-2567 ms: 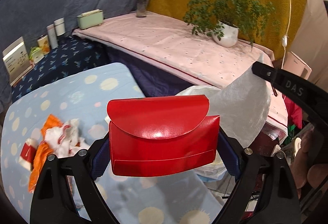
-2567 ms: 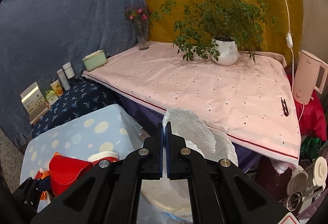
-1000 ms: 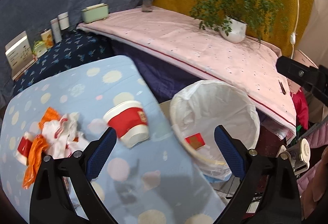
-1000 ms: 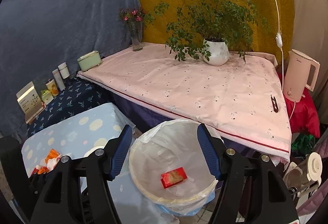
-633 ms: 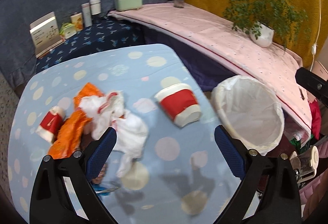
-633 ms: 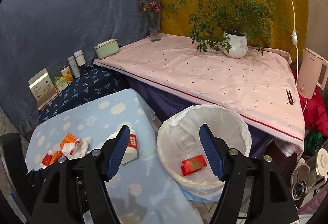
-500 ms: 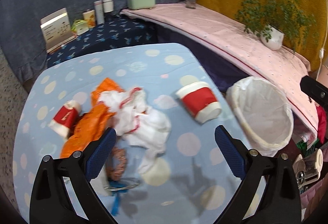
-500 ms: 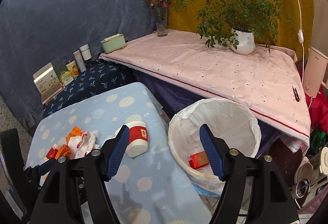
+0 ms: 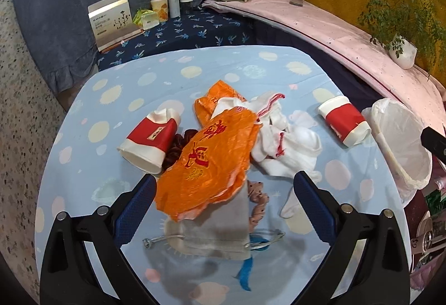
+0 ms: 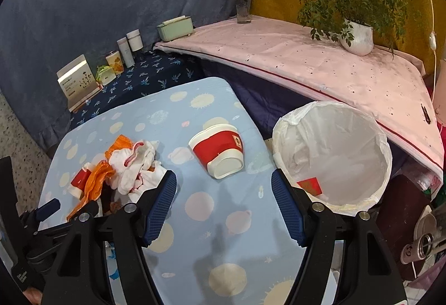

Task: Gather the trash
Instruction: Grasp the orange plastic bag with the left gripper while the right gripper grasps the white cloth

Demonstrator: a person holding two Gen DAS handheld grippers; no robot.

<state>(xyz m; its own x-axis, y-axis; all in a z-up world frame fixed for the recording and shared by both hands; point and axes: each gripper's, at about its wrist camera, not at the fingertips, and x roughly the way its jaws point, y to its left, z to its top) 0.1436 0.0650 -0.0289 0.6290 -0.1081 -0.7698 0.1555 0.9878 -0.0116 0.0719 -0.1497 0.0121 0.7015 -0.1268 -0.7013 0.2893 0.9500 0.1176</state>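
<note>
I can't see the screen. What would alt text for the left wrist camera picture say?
An open, empty left gripper hovers over an orange plastic bag in a trash pile on a blue dotted tablecloth. Two red-and-white paper cups lie tipped on either side, with a white-lined bin at right.

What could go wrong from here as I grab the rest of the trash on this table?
The orange plastic bag lies over a grey drawstring pouch and scrunchies, so the open left gripper might scoop up non-trash. The tipped paper cup lies near the table edge beside the bin; a nudge from the right gripper could roll it off.
</note>
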